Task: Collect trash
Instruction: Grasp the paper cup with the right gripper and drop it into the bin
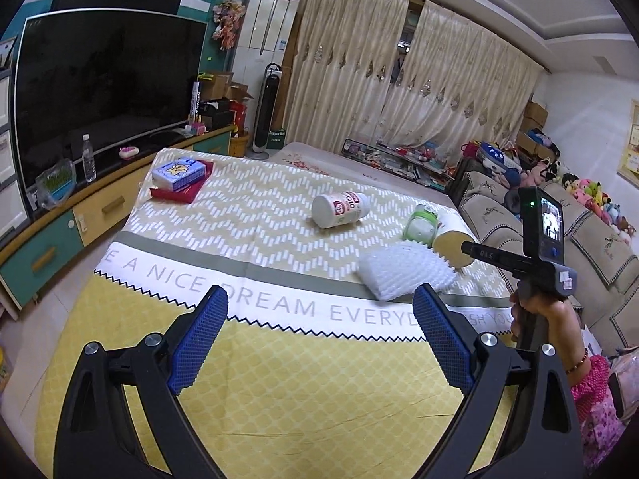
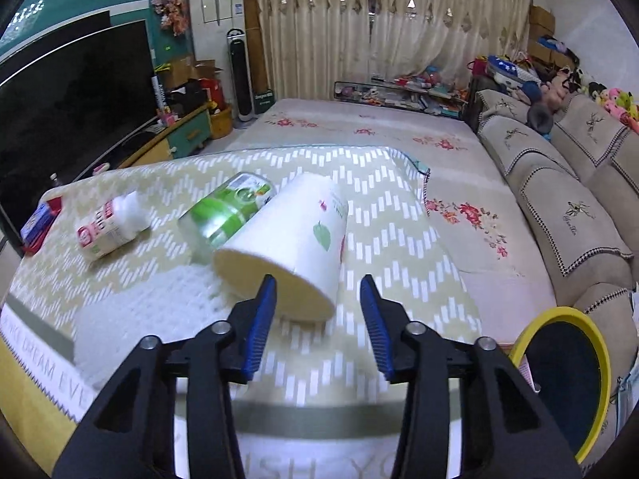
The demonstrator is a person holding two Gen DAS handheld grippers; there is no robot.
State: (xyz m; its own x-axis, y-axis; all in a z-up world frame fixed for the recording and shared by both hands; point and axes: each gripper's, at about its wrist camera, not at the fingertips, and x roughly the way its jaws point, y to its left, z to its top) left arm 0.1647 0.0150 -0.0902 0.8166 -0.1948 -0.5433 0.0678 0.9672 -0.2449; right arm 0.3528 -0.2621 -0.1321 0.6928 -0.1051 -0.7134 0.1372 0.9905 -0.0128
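Trash lies on a yellow and white patterned cloth (image 1: 279, 359). A white paper cup (image 2: 295, 231) lies on its side, its wide end toward my right gripper (image 2: 318, 283). That gripper is open just in front of it, the left fingertip overlapping the cup's rim, with no pad pressing. Beside the cup are a green can (image 2: 227, 211), a white bottle with a pink label (image 2: 112, 227) and a white foam net (image 1: 403, 275). My left gripper (image 1: 319, 299) hangs open over the cloth's near part with nothing between its fingers.
A yellow-rimmed bin (image 2: 559, 375) stands at the lower right, beside a beige sofa (image 2: 559, 207). A blue tissue pack on a red tray (image 1: 179, 173) sits at the cloth's far left corner. A TV (image 1: 108, 92) on a cabinet runs along the left. A hand (image 1: 535, 311) holds the right tool.
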